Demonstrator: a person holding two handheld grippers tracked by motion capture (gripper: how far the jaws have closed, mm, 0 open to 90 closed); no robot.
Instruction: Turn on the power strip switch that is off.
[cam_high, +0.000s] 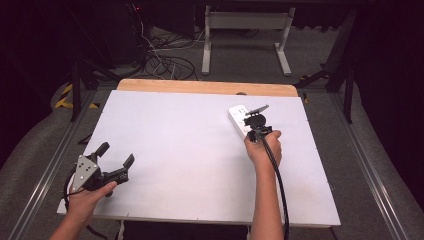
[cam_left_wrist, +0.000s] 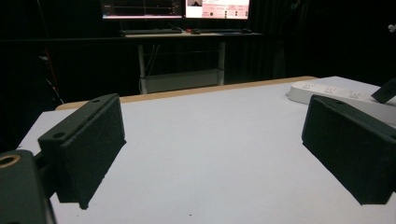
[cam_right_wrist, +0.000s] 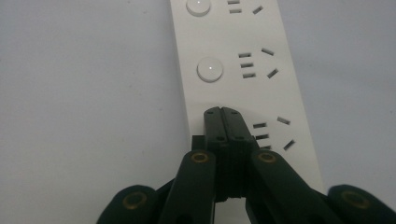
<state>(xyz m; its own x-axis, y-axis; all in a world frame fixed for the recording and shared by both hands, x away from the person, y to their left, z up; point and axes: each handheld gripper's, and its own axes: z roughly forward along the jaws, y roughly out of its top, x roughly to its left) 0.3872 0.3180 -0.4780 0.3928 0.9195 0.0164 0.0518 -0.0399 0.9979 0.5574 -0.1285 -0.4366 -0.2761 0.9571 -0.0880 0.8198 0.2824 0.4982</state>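
Apparently pressing a switch: the right gripper (cam_right_wrist: 222, 112), jaws closed together and empty, bears on the long white plastic power strip (cam_right_wrist: 233, 70) at the table's far right; next likely lifting off. Left gripper (cam_high: 116, 159) rests wide open.

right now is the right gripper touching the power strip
Cannot tell: in the right gripper view the shut right gripper covers the power strip, hiding any gap.
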